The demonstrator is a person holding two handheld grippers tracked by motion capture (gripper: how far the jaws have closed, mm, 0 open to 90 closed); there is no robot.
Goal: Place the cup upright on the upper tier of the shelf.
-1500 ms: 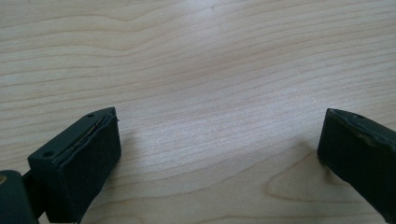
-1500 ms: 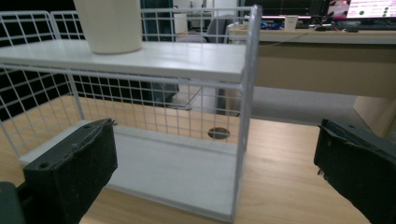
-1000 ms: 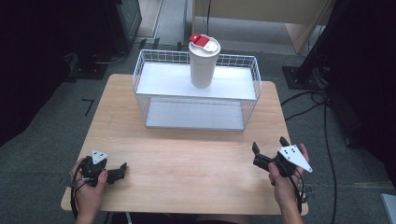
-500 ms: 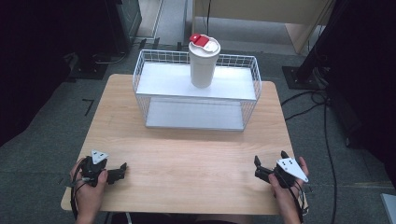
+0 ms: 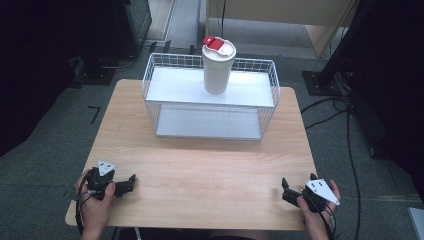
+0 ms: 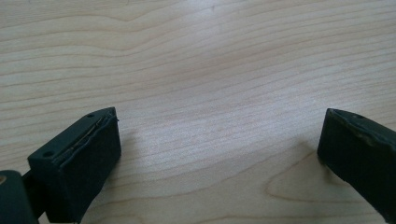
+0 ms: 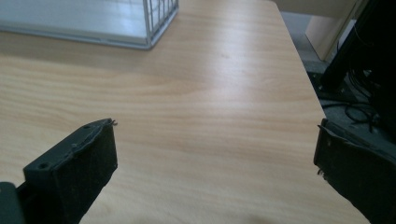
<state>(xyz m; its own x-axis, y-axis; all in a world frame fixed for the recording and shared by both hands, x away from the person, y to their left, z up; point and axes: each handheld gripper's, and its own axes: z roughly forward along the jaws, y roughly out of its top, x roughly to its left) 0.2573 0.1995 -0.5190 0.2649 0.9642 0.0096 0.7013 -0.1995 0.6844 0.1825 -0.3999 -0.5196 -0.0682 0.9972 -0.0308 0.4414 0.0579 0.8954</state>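
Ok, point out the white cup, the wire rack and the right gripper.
white cup (image 5: 217, 75), high view, on the middle of its side wall.
wire rack (image 5: 150, 75), high view, on its left rim.
right gripper (image 5: 285, 190), high view, between its fingers.

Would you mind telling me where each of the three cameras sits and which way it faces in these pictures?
High view: above the person's side, looking forward and down on the table, the wire rack and the cup on its upper shelf; both hands show, with the left gripper and right gripper.
Left gripper view: on the left gripper, low, facing bare wood; its two open jaws show.
Right gripper view: on the right gripper, facing across the table toward the rack's corner; open jaws show.
Shared: the right gripper view and high view both show the rack.
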